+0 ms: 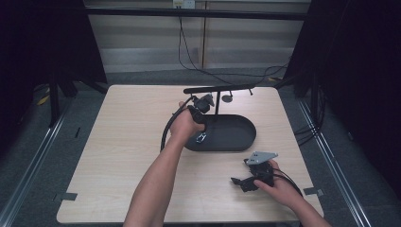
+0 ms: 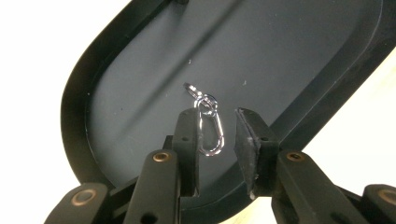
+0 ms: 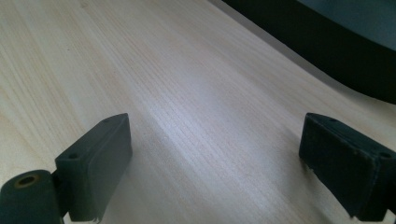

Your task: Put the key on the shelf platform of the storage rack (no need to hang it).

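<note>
A small silver carabiner clip [image 2: 209, 133] with a key ring on its top sits between the jaws of my left gripper [image 2: 217, 122], over the floor of a black oval tray [image 2: 280, 56]. The clip lies against the left pad; the right pad [image 2: 246, 140] stands clear of it. In the high view the left gripper [image 1: 200, 131] points down at the tray's left end [image 1: 189, 144], with the clip [image 1: 201, 138] shining below the hand. My right gripper [image 1: 238, 182] rests low over the table's front right, open wide, with bare wood between its pads [image 3: 215, 154].
A black post rises from the tray and carries a crossbar [image 1: 217, 88] with small hooks hanging from it. The tray's dark rim [image 3: 327, 51] crosses the right gripper view's top right corner. Cables trail from both grippers. Light wood [image 1: 118, 142] stretches left of the tray.
</note>
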Tool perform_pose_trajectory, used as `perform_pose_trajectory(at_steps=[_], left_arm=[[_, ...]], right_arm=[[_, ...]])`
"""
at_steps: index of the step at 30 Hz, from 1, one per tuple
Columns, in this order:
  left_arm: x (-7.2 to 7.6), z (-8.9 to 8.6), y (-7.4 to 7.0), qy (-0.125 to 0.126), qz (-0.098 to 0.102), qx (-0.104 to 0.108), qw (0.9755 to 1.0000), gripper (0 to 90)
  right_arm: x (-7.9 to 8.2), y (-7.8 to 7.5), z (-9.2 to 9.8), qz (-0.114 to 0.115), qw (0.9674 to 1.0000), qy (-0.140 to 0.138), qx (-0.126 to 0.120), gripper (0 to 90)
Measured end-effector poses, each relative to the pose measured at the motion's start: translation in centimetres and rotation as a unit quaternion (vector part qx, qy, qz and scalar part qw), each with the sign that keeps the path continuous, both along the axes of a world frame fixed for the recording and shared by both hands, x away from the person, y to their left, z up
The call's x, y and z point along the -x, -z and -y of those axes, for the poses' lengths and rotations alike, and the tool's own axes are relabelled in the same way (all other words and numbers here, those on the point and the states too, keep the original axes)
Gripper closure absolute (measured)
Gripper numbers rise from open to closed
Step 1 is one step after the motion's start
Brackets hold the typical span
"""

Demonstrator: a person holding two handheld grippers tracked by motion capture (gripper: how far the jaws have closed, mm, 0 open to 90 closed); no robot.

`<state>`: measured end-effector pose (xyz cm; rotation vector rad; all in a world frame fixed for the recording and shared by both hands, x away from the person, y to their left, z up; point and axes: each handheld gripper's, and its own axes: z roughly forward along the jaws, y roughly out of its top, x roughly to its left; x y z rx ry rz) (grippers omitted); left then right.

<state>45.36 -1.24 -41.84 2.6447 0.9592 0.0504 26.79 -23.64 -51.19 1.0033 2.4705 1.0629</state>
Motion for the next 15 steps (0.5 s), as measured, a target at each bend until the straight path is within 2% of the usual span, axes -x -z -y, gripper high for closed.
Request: perform_pose_trajectory(at_steps=[7, 13, 15], left_arm=[[0.27, -0.14, -0.23, -0.003, 0.000, 0.006, 1.0000, 69.5], [0.68, -0.18, -0.63, 0.008, -0.004, 0.009, 0.9999, 67.6], [0.87, -0.27, -0.62, 0.003, -0.006, 0.013, 0.9999, 66.6]], right_arm=[[0.00, 0.00, 0.00, -0.001, 1.0000, 0.000, 0.000, 9.0], [0.00, 0.00, -0.01, 0.000, 1.0000, 0.000, 0.000, 9.0], [0.00, 0.00, -0.01, 0.000, 1.0000, 0.000, 0.000, 9.0]])
